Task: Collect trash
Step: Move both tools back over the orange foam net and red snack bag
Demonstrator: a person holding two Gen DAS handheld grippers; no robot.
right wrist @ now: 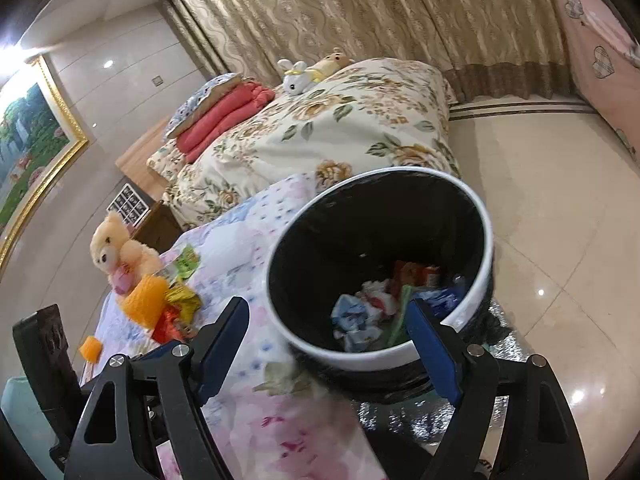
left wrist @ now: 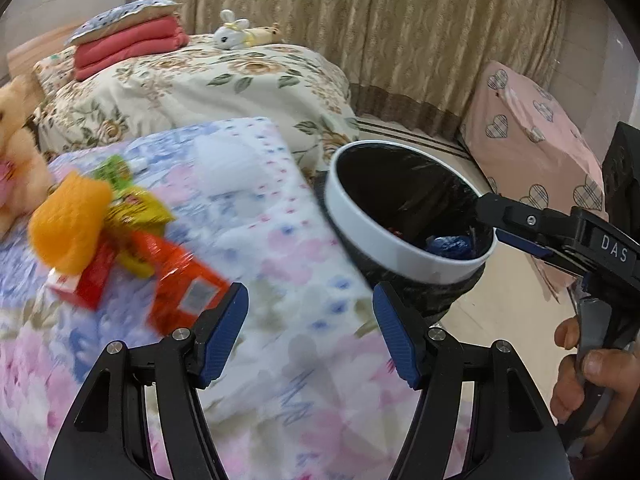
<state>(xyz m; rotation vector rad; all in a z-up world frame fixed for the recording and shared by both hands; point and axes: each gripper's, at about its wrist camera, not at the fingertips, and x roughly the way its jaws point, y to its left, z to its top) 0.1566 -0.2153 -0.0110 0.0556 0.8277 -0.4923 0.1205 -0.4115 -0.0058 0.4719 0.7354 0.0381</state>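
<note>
- Left gripper (left wrist: 310,332): wide open, empty, above quilt (left wrist: 256,216).
- Right gripper (right wrist: 328,344): wide open, empty, at bin (right wrist: 472,304) rim.
- "DAS" printed on right gripper.
- Wrappers (left wrist: 132,216): print blurred.

wrappers (left wrist: 132,240) motion-blurred, print unreadable; teddy bear (left wrist: 16,152) cut by left edge.

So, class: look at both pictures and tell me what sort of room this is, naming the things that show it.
Most likely a bedroom in a home. A bed with a flowered quilt carries folded blankets and soft toys, long curtains hang behind it, and a framed picture is on the wall.
</note>
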